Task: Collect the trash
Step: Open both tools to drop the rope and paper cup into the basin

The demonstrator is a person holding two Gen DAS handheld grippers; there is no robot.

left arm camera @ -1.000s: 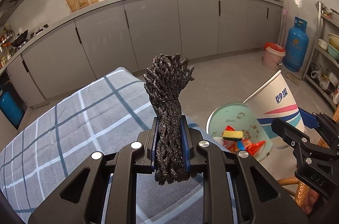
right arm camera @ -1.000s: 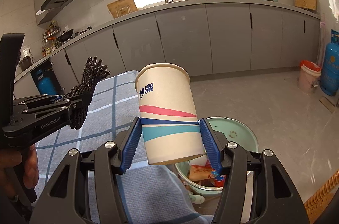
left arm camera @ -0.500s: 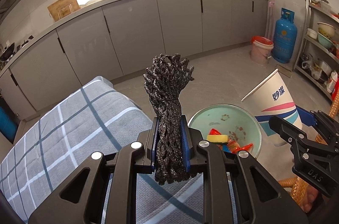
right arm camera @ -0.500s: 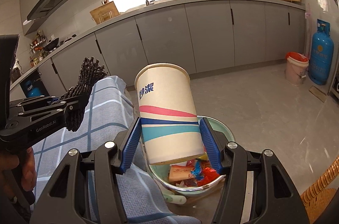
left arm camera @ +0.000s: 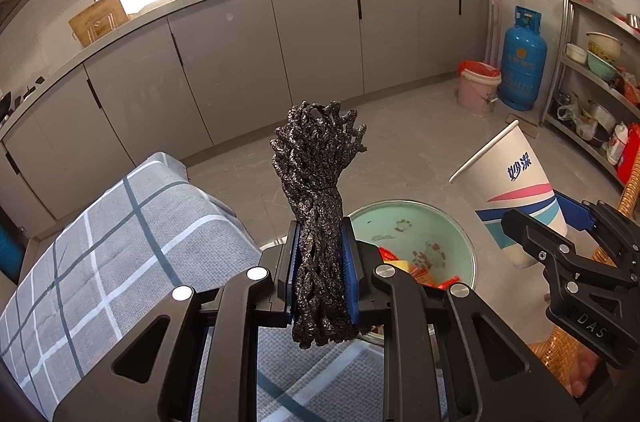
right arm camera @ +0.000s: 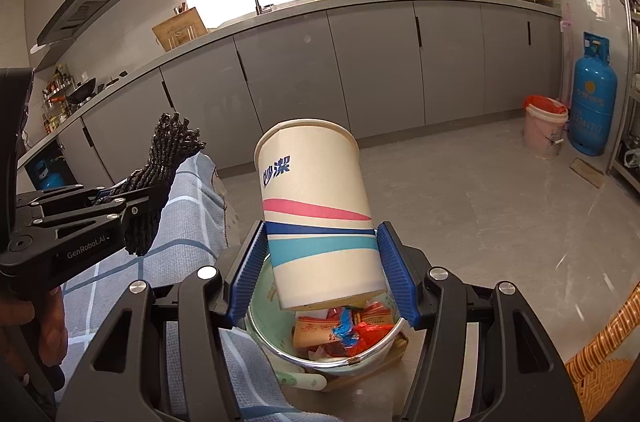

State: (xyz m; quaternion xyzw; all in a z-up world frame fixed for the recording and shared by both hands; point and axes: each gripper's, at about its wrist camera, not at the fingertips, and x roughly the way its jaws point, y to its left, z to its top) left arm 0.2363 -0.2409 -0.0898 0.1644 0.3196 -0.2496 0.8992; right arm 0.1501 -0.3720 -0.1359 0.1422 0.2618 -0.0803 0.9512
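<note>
1. I hold two pieces of trash at once. The left tongs [left arm camera: 320,262] are narrow and clamp a black bundle of twisted cord [left arm camera: 318,190], which stands up between the blue pads.
2. The right tongs [right arm camera: 322,270] are about half wide and grip a paper cup [right arm camera: 316,210] by its lower part. The cup is tilted, with the mouth away from me and the base towards the tongs.
3. The bin here is a green basin [right arm camera: 260,306] on the floor, just beside the edge of the desk with the grey checked cloth [left arm camera: 120,246]. It already holds wrappers [right arm camera: 344,330] in red, orange and blue.
4. In the right wrist view the base of the cup hangs directly over the basin, above the wrappers and not touching them. In the left wrist view the cord bundle is in front of the near rim, partly above the cloth; I cannot tell if it is fully over the basin.
5. I judge that the carrying step is almost finished and the dropping step comes now.
6. The next move, I think, calls for opening the right tongs wider, so the cup falls inside. The left tongs need a little more reach towards the middle of the basin before release, otherwise the cord may catch the rim or land on the cloth.
</note>
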